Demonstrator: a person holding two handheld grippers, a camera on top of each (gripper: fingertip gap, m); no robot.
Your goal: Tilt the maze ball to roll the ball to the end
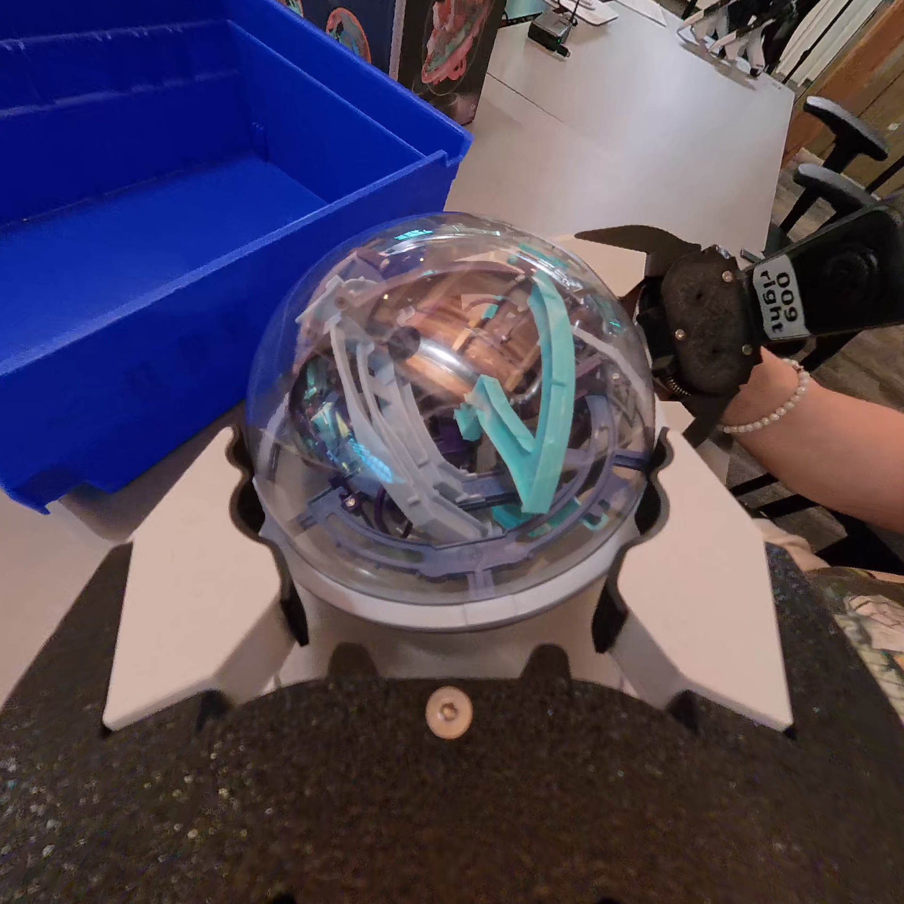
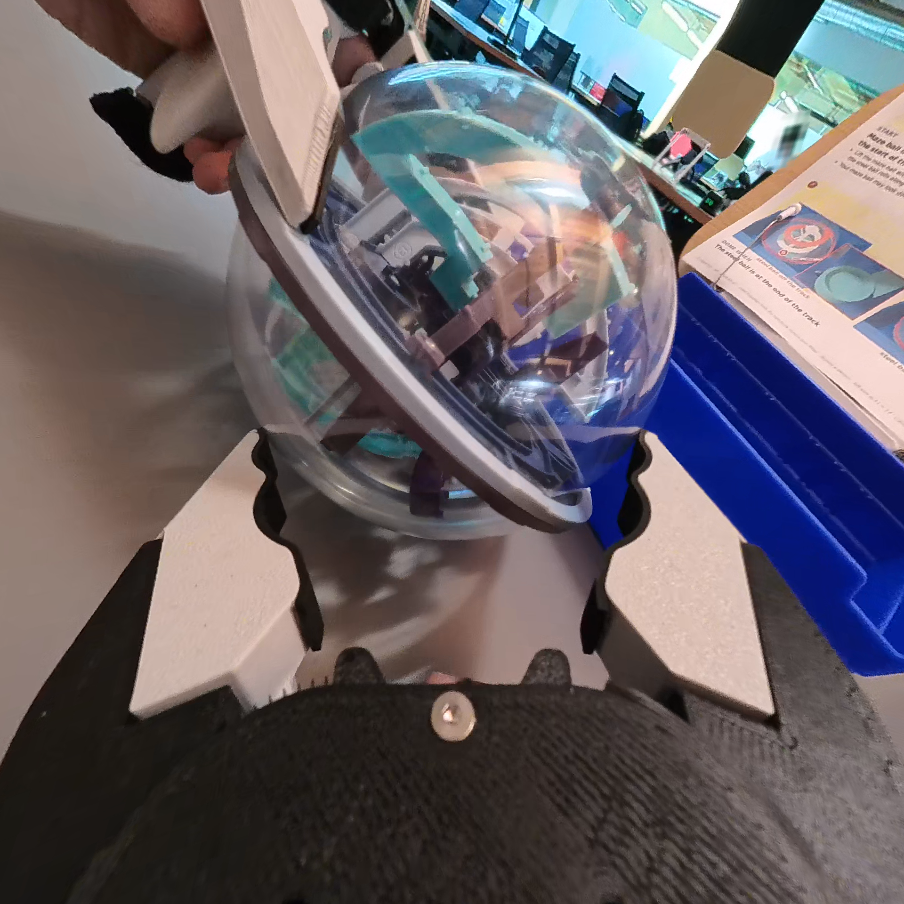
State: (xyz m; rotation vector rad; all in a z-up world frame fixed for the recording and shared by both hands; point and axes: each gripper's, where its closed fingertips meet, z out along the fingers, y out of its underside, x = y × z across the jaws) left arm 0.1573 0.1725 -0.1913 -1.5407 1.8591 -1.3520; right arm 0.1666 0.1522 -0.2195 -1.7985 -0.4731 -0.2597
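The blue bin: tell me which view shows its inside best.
The left wrist view. There the blue bin lies open beyond the maze ball, with its floor and inner walls in plain sight. The right wrist view catches only its outer wall and rim, partly covered by a printed sheet.

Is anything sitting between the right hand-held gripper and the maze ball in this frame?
Nothing visible. The maze ball sits right at the fingertips of the right hand-held gripper, with only bare table beneath. The left hand-held gripper already clamps the ball; the blue bin lies off to the side.
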